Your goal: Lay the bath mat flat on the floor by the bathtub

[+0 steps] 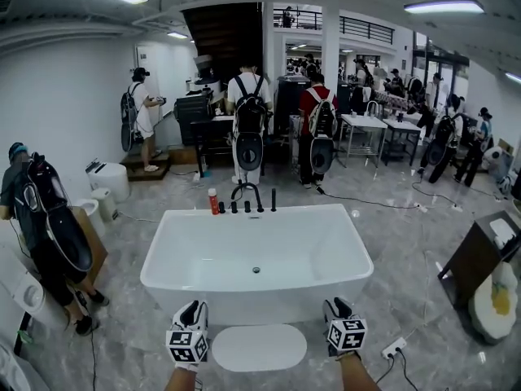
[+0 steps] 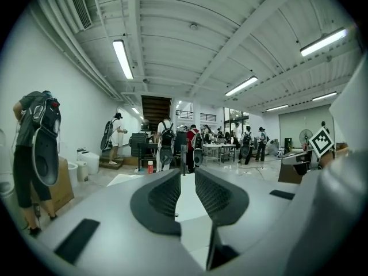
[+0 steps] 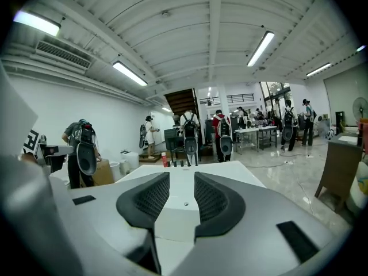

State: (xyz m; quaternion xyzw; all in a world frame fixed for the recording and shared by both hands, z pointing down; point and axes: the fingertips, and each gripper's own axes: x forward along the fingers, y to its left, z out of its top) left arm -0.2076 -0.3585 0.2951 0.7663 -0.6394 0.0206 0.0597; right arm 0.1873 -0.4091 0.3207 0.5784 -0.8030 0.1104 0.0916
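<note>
A white oval bath mat (image 1: 259,347) lies flat on the grey marble floor, just in front of the white bathtub (image 1: 168,277). My left gripper (image 1: 192,311) hovers at the mat's left end, open, with nothing between its fingers. At the mat's right end my right gripper (image 1: 336,306) is likewise open and empty. Both point toward the tub. In the left gripper view the gripper (image 2: 187,176) frames the tub's white rim (image 2: 185,203) in its gap. In the right gripper view the gripper (image 3: 181,180) looks over the tub (image 3: 190,170) toward its drain. Neither gripper view shows the mat.
A black faucet (image 1: 247,194) and a red bottle (image 1: 212,201) stand on the tub's far rim. A power strip (image 1: 394,348) with a cable lies at the right of the mat. A dark cabinet (image 1: 476,257) stands at the right, a person (image 1: 42,235) at the left.
</note>
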